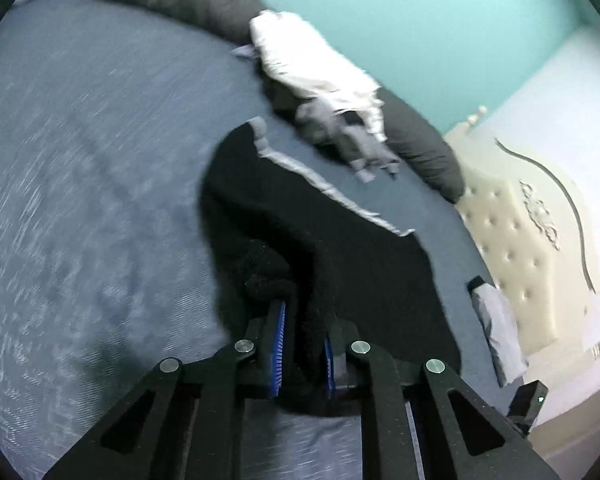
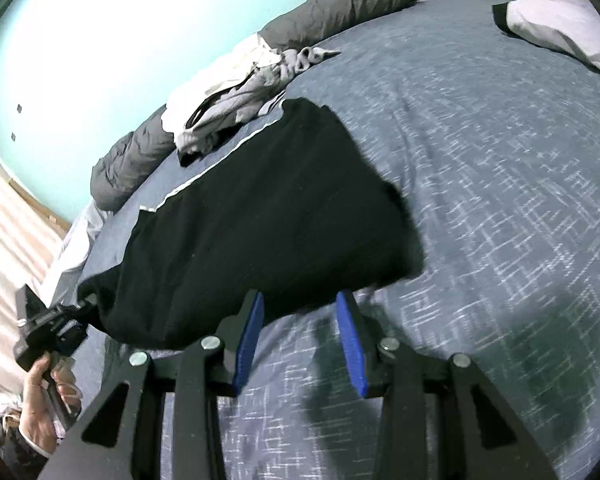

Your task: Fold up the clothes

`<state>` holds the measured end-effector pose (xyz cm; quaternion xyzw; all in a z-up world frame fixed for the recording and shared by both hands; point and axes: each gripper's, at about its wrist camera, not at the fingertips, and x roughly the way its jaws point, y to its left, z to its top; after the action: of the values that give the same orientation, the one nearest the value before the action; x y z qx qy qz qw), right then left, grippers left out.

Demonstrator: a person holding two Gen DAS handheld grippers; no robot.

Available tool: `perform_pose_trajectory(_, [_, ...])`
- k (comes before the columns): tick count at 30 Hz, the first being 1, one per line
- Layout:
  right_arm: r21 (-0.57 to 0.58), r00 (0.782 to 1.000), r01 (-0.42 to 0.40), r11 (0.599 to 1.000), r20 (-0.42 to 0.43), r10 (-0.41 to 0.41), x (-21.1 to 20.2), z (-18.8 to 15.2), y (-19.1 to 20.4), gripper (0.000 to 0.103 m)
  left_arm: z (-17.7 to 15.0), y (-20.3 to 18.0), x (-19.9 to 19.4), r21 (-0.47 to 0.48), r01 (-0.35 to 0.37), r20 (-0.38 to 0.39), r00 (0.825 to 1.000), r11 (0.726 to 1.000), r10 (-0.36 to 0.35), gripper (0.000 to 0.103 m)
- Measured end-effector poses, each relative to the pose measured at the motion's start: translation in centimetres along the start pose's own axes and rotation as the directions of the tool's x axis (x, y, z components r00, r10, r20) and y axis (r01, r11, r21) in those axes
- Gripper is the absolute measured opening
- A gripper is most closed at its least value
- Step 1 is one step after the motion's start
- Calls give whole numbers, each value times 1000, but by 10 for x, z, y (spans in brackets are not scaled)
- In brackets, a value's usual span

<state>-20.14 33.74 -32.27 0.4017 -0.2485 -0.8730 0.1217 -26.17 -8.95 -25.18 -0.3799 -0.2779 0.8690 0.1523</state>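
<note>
One black garment (image 1: 300, 220) corner hidden, left gripper (image 1: 302, 350) pinching

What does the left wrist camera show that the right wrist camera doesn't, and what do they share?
Only the left wrist view shows the left claw pinching a bunched fold of the black garment between its blue pads, plus the carved front of the cream headboard.

Only the right wrist view shows the right claw open over the bedspread, with nothing between its pads, and the person's hand on the left tool's handle.

Both show the black garment, the bedspread, the pile of light clothes and the teal wall.
</note>
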Motion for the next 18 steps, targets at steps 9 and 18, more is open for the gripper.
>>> perform_pose_trajectory(9, [55,999,-35,998,37,33,-14,10,-18,38,17,-136,42,175,112,-31,994,978,-108,14])
perform_pose_trajectory(18, [147,997,-34,989,68,24,-28,23,-47,38,-89,-245,176,383,221,-382,922,897,-64,14])
